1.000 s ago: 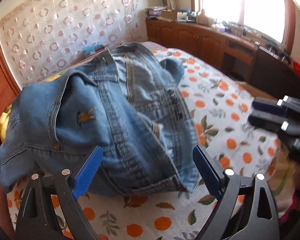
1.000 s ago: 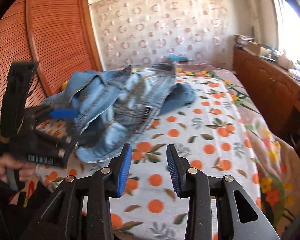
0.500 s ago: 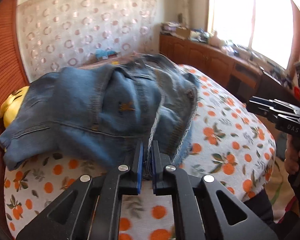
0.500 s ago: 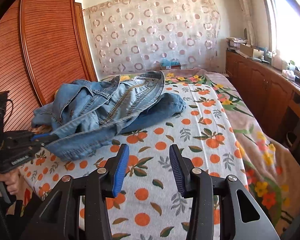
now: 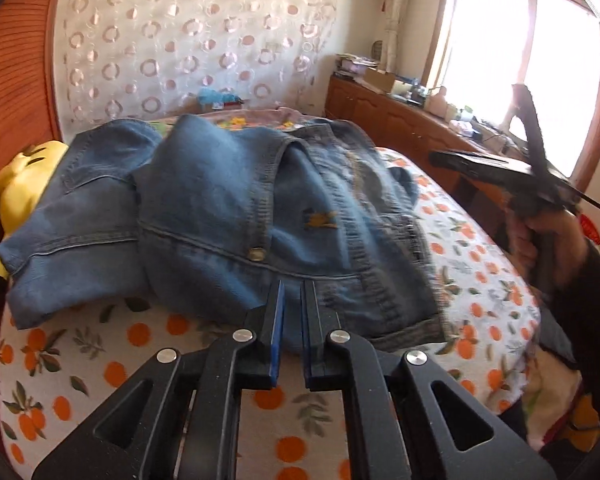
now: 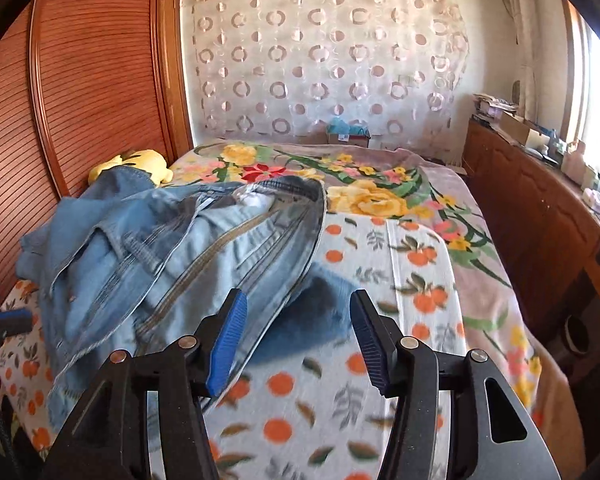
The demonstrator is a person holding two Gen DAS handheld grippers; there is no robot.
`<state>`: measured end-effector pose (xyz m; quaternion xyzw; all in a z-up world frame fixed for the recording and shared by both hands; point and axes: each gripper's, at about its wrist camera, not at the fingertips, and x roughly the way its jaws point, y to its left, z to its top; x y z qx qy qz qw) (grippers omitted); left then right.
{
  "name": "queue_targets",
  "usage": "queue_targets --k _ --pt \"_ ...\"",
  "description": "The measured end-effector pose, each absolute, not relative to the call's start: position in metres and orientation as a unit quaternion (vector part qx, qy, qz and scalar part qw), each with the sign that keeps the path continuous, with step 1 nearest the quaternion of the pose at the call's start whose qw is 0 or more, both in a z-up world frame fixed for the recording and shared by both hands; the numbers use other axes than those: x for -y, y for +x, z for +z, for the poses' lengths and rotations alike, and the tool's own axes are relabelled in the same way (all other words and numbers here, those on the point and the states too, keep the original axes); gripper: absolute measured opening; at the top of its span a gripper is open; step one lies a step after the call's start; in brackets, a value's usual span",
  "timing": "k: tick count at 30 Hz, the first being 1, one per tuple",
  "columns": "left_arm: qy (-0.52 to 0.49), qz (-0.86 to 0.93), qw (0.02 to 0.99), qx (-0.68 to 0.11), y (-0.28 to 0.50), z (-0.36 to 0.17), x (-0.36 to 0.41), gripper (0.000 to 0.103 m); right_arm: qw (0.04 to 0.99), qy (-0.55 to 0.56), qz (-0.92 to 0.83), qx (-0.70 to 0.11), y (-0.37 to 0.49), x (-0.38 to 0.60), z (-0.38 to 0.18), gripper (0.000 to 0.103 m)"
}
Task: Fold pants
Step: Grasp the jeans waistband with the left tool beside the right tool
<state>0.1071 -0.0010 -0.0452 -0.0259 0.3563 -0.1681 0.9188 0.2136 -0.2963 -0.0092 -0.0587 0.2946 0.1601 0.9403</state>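
— Where do we find the pants (image 5: 236, 216)?

— Crumpled in a heap on the bed (image 5: 480, 280), toward its headboard side. They are blue denim, partly turned inside out in the right wrist view, and their far folds are hidden behind the near ones.

— The left gripper (image 5: 293, 300)?

— Its jaws stand nearly together and are opening slightly, with a fold of denim between the blue pads. We cannot tell whether the pads press on the cloth, as the near edge of the pants is hidden behind the fingers.

— And the right gripper (image 6: 298, 320)?

— Its jaws are spread and opening. The pants' edge lies under the gap, but the pads do not touch it. That view is blurred low down.

— Surroundings?

— A yellow soft toy (image 5: 24, 176) is half covered by the pants, against the wooden headboard (image 6: 80, 100). A cabinet (image 6: 540, 216) runs along the window side, and its clutter is too small to identify. In the left view, a hand (image 5: 540, 236) grips the other tool, cut off at the frame edge.
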Motion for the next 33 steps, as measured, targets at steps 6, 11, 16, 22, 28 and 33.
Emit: queue_targets --k 6,11,16,22,28,33 --pt "-0.021 -0.192 0.910 -0.368 0.114 -0.035 0.026 0.049 0.940 -0.078 0.157 -0.292 0.249 0.291 -0.005 0.056" --pt "-0.003 -0.203 0.899 -0.389 0.123 -0.038 0.053 0.049 0.943 -0.077 0.154 -0.285 0.253 0.297 -0.006 0.056" --pt "0.039 -0.197 0.889 -0.412 0.126 -0.048 0.079 0.049 0.945 -0.073 0.145 -0.285 0.251 0.302 -0.012 0.057" --pt "0.051 -0.185 0.890 -0.414 0.123 -0.059 0.072 0.015 0.945 -0.084 0.140 -0.282 0.245 0.301 -0.016 0.057" --pt "0.024 -0.169 0.896 -0.411 0.128 -0.061 0.043 0.004 0.942 -0.093 0.155 -0.283 0.256 0.292 -0.016 0.058" --pt "0.007 -0.160 0.898 -0.410 0.138 -0.063 0.024 0.004 0.935 -0.091 0.176 -0.294 0.290 0.286 -0.016 0.058"
